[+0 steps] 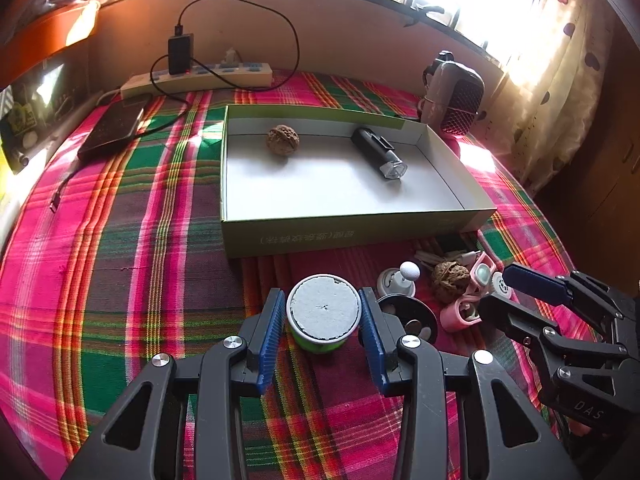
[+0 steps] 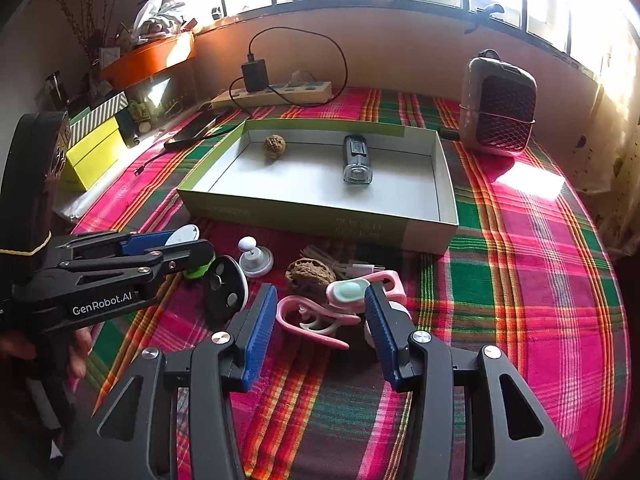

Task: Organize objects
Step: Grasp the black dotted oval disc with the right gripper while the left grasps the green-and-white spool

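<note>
Left gripper (image 1: 323, 322) bracketing a green cup (image 1: 322, 320) while the right gripper (image 2: 320, 326) is hovering, fingers apart, over a pink clip (image 2: 310, 318).

The left fingers (image 1: 269, 334) are sitting on either side of the cup, just beside its rim; whether they are pressing on it I cannot tell. To do this well, they should be closing low on the smooth round wall, under the flat grey lid, then lifting straight before carrying it to the box (image 1: 344, 228) beyond. The box is shallow cardboard, white inside, already holding a wrinkled walnut (image 1: 283, 141) and a glossy black torch (image 1: 378, 153). Another walnut (image 2: 310, 274) is lying on the plaid cloth (image 1: 132, 248) near the clip, whose thin curved plastic arms look springy and likely to twist when pinched.
</note>
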{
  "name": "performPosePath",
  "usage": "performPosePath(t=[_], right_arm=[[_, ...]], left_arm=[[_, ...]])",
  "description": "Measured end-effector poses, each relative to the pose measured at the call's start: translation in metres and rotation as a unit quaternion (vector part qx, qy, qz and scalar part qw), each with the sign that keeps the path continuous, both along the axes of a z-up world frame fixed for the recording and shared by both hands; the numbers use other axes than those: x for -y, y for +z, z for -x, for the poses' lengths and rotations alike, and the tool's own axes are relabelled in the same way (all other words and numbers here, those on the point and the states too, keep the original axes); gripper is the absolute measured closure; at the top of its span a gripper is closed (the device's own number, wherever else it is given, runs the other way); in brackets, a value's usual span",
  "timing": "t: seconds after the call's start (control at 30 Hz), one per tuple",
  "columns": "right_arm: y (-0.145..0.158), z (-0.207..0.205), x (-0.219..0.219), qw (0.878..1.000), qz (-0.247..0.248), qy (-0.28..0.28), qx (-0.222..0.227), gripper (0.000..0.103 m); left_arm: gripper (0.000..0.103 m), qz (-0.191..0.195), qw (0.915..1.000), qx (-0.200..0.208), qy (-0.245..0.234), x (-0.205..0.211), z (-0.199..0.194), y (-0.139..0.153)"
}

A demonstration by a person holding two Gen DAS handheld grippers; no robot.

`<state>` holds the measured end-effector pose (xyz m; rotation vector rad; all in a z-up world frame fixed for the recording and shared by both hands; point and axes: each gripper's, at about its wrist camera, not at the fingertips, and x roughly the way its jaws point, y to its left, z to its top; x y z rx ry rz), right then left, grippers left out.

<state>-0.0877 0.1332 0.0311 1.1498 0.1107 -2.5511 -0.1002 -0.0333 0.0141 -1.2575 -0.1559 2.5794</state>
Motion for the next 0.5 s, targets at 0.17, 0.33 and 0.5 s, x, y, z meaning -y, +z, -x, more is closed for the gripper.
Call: performPosePath(t=[0.17, 0.33, 0.5], right_arm=[[-0.001, 0.000, 0.008, 1.000, -0.003, 0.014, 0.002, 0.056], [-0.001, 0.000, 0.019, 0.999, 0.005, 0.039, 0.004, 0.056], [-0.003, -0.001, 0.034, 0.997, 0.016, 0.075, 0.007, 0.056]], left_arm=[[0.071, 0.004, 0.9998, -0.002, 0.018, 0.010, -0.001, 0.000], [0.071, 0.005, 0.9996, -0.004, 0.028, 0.020, -0.005, 0.000], [0.071, 0.008, 0.9992, -0.005, 0.038, 0.028, -0.010, 0.000]])
